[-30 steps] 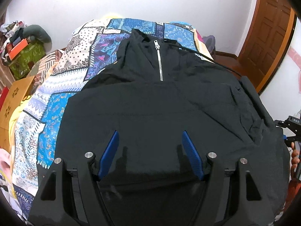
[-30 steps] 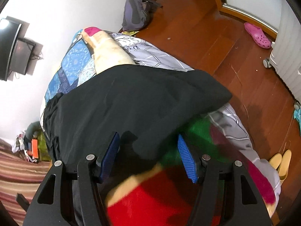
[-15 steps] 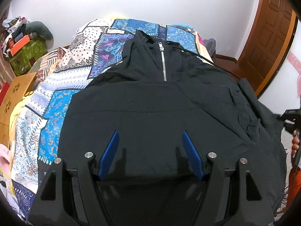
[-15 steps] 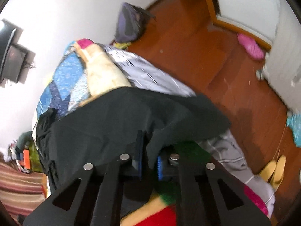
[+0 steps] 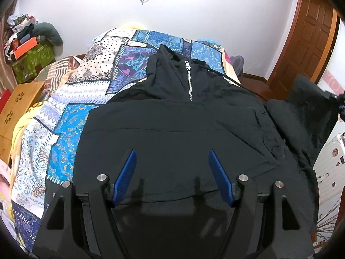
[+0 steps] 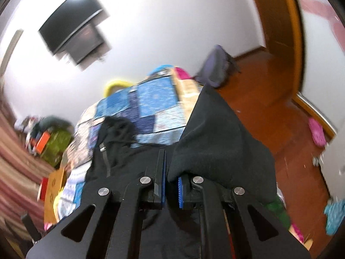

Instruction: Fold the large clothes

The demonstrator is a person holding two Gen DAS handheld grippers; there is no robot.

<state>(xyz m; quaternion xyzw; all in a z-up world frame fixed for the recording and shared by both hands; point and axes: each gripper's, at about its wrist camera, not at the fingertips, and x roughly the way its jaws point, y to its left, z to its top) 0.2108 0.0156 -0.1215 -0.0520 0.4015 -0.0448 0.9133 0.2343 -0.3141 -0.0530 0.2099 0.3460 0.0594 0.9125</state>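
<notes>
On the quilt point(image 5: 71, 125), black jacket point(image 5: 172, 133), left tool point(image 5: 172, 177) released, right tool point(image 6: 171, 172) clenching its sleeve point(image 6: 217, 142), zipper point(image 5: 189, 79) left-view only.

jacket point(image 5: 176, 133): matt black cloth, metal zip point(image 5: 189, 79)
quilt point(image 5: 71, 116): printed cotton patchwork
floor point(image 6: 280, 133): glossy wood
pads point(image 5: 126, 174): ribbed blue plastic

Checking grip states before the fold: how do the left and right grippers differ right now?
The left gripper is open with nothing between its pads; the right gripper is shut on the sleeve.
The left gripper hovers over the black jacket, which lies flat on the patchwork quilt; the right gripper has the sleeve raised off the quilt.
Both have blue pads and black frames.
</notes>
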